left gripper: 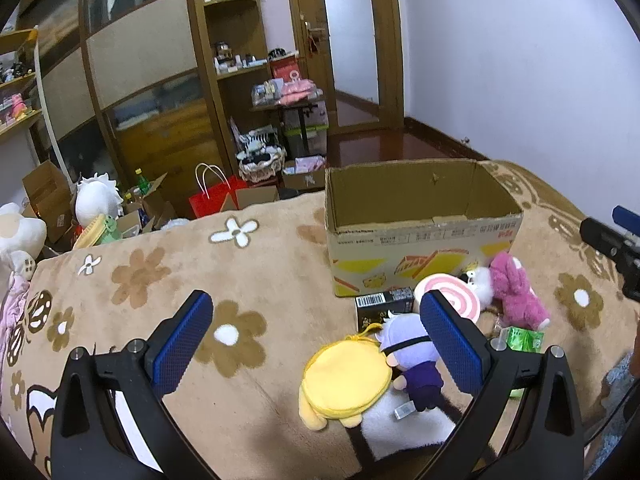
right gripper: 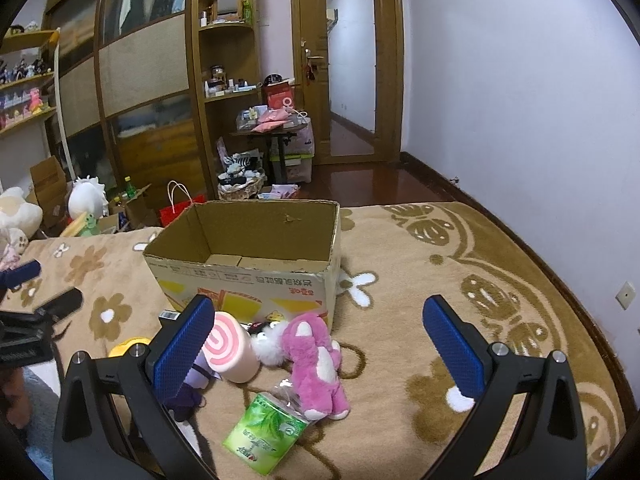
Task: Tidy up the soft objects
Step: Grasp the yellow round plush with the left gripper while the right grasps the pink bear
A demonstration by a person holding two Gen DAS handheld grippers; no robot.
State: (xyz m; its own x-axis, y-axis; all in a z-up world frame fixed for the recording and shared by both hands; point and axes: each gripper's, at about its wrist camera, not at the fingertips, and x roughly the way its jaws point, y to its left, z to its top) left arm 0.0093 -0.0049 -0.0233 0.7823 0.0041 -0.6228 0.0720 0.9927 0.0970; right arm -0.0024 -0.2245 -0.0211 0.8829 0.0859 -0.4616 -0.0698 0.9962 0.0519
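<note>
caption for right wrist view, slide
Open right gripper above pink plush, swirl pillow and green pack, before an empty box.

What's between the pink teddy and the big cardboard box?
In the right wrist view, a small fluffy white toy lies between the pink teddy and the cardboard box, beside the pink swirl roll.

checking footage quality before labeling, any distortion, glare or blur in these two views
Left wrist view: strong fisheye bending, the door frame bows, dark corners; the cardboard box is fairly sharp, the open left gripper is in focus.
Right wrist view: same barrel curve, the wardrobe leans; window glare reflects on the wood floor; the pink plush is clear, lighting even, soft shadows.
</note>
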